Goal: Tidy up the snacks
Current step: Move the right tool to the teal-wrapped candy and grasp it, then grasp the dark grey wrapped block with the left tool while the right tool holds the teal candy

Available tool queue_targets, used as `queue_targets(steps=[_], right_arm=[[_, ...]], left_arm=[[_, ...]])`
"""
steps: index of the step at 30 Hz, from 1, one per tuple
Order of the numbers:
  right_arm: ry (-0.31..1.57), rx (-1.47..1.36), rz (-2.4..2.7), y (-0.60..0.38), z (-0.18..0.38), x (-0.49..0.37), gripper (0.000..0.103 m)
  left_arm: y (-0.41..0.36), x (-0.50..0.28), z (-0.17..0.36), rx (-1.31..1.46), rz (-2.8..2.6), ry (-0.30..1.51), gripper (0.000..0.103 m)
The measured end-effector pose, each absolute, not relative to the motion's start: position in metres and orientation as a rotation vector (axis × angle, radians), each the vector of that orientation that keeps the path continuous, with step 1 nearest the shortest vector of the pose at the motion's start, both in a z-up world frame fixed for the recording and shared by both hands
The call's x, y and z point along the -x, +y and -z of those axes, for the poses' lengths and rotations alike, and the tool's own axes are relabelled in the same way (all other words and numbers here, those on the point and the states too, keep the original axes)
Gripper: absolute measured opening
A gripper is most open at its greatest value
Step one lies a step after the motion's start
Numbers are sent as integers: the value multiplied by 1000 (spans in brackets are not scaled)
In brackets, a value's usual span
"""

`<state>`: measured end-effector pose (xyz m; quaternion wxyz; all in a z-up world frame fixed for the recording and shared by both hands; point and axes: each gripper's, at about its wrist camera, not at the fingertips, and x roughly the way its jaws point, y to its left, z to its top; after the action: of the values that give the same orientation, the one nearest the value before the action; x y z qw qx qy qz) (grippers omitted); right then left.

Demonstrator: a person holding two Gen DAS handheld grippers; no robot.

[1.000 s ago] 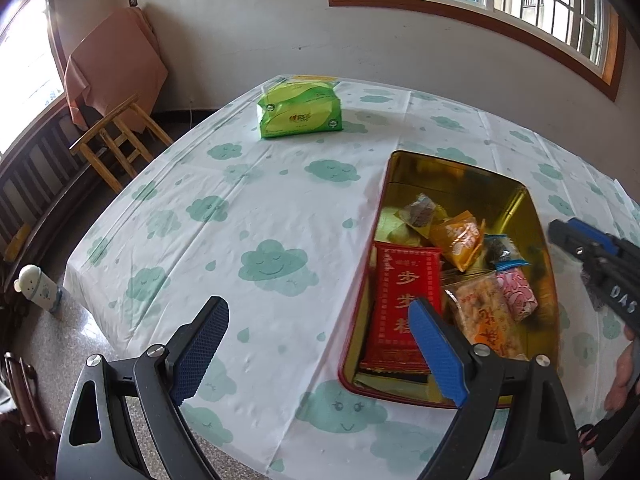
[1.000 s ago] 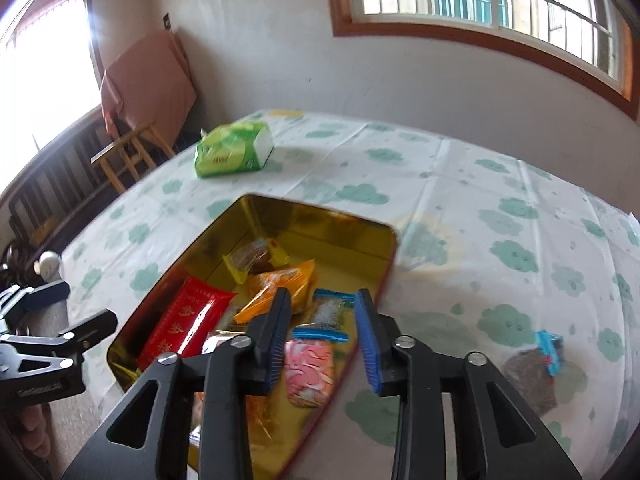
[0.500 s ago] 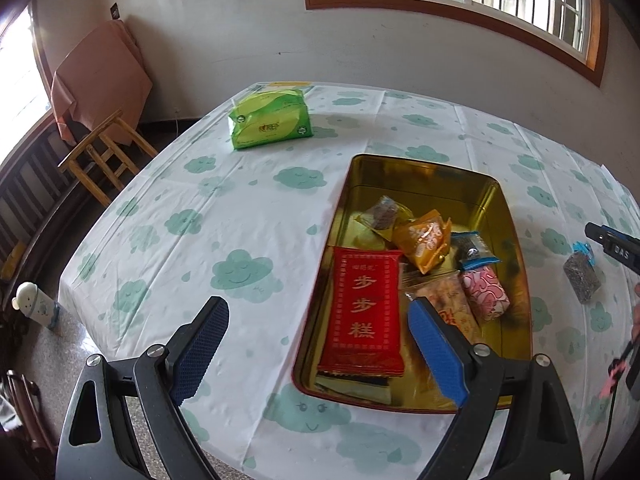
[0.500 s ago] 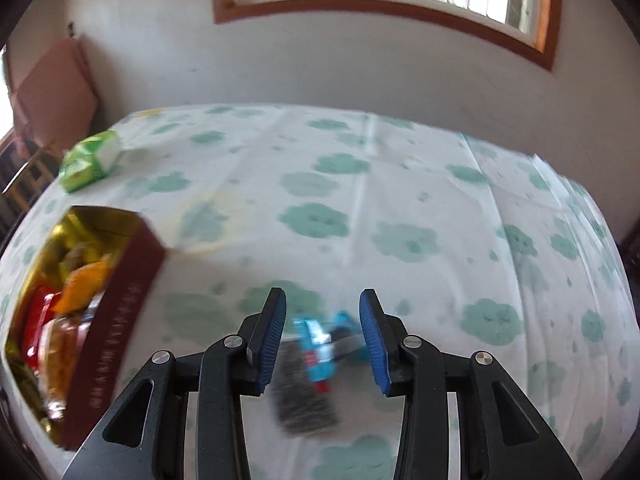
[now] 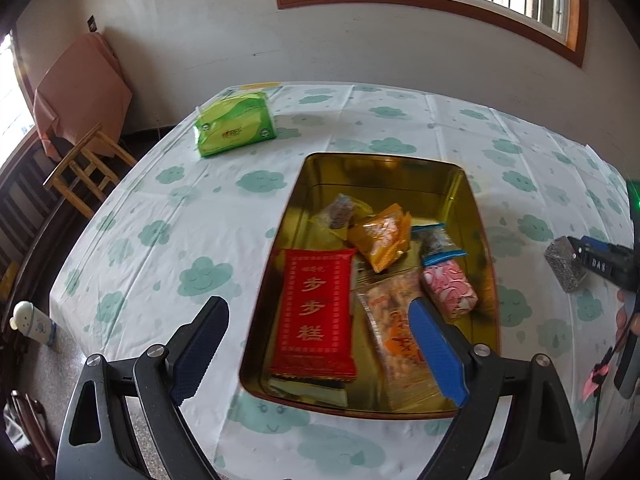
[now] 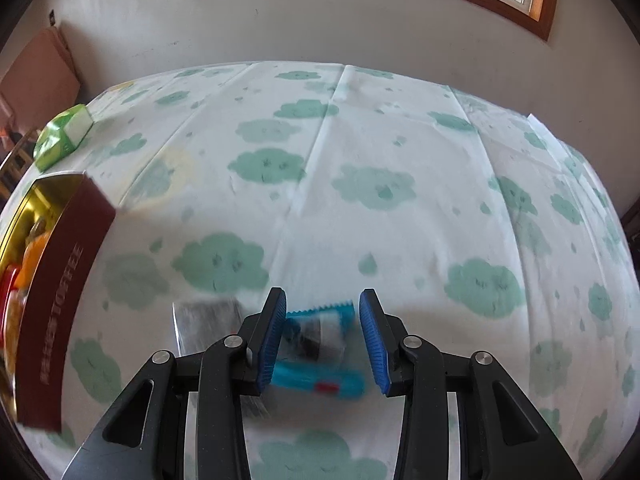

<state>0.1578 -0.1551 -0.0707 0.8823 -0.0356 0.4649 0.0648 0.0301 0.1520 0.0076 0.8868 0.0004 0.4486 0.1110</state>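
A gold tin (image 5: 468, 200) with maroon sides (image 6: 56, 292) holds several snack packs, among them a red pack (image 5: 316, 312) and an orange pack (image 5: 380, 236). My right gripper (image 6: 323, 320) is open, its jaws on either side of a blue-edged snack packet (image 6: 320, 332) lying on the tablecloth right of the tin. A dark speckled packet (image 6: 208, 320) lies just left of it. From the left wrist view, the right gripper (image 5: 600, 260) sits at a speckled packet (image 5: 564, 264). My left gripper (image 5: 320, 344) is open and empty above the tin's near end.
A green tissue pack (image 5: 236, 124) lies at the far left of the round table with a cloud-print cloth (image 5: 200, 208). A wooden chair (image 5: 84, 160) stands beyond the table's left edge. A small white bottle (image 5: 30, 320) stands on the floor.
My right gripper swung from over the tin to the right and came down around the blue-edged packet. My left gripper pulled back and up, so the whole tin shows.
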Motion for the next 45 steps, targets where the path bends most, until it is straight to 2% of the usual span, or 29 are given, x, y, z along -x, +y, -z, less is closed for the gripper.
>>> queue_targets(steps=[10,18,32,45], right_arm=[[911,69,-163,-171,74,-126,40],[918,58,-188,-185,76,-104,45],[932,-5,-264,-202,74,-83,44],[871,45,-214,-204,73,-83,42]], left_arm=[[119,-40,-12,-10,-157,932,90],[88,-47,-11,-30,-103,942,90],[30,-65,-5,-29,-2,980,90],[-9,-93,12,16,44,1043,88]])
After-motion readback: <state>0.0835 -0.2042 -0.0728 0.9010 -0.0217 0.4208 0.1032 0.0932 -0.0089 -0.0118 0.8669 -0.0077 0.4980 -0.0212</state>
